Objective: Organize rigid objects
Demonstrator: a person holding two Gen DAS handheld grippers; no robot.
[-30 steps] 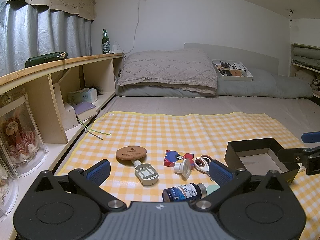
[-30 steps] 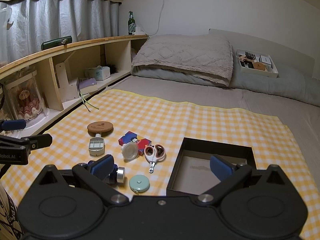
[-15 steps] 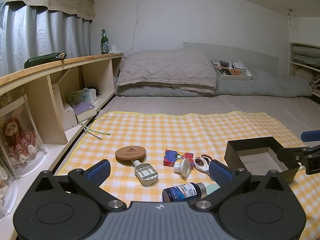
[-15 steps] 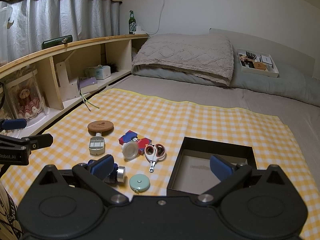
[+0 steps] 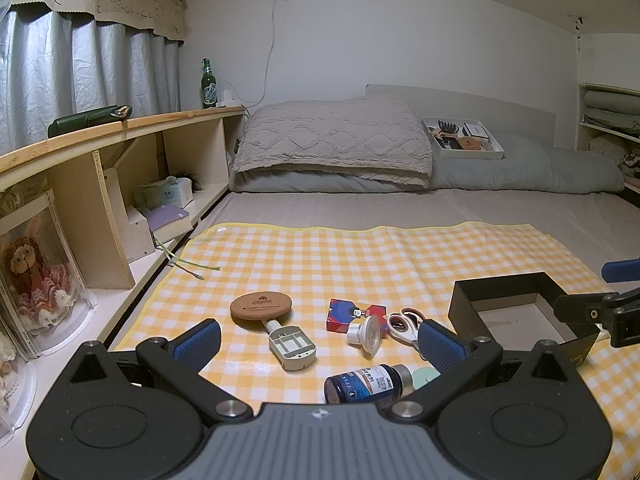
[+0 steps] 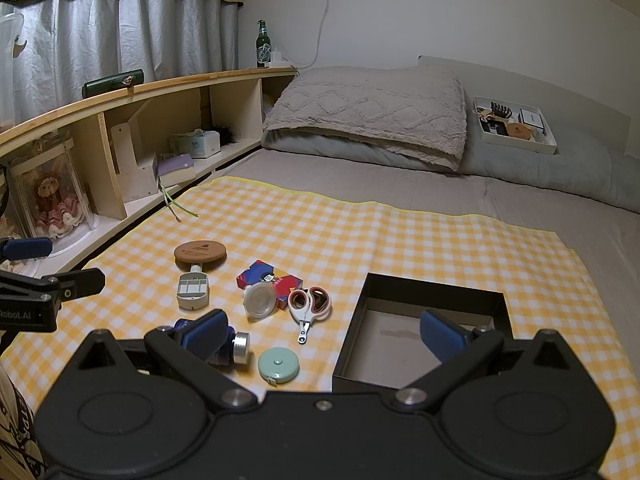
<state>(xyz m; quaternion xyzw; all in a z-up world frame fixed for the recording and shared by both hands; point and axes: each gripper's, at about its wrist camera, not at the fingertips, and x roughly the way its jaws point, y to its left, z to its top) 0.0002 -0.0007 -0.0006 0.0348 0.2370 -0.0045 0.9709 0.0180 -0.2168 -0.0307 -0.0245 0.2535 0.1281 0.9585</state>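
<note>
On the yellow checked cloth (image 6: 360, 232) lie a cork coaster (image 6: 200, 251), a grey plastic case (image 6: 193, 291), a red and blue card box (image 6: 268, 278), a white round lid (image 6: 260, 301), small scissors (image 6: 308, 306), a dark blue bottle (image 5: 366, 383) and a mint tape measure (image 6: 279, 364). An empty black box (image 6: 424, 332) stands to their right. My left gripper (image 5: 316, 342) is open above the near objects. My right gripper (image 6: 324, 330) is open, its right finger over the box.
A wooden shelf unit (image 5: 120, 184) with a doll case, tissues and a book runs along the left. A pillow (image 5: 332, 140) and a white tray of small items (image 5: 460, 138) lie at the bed's head. A green bottle (image 5: 208, 84) stands on the shelf top.
Both views have shifted only slightly; the objects have not moved and both grippers stay open.
</note>
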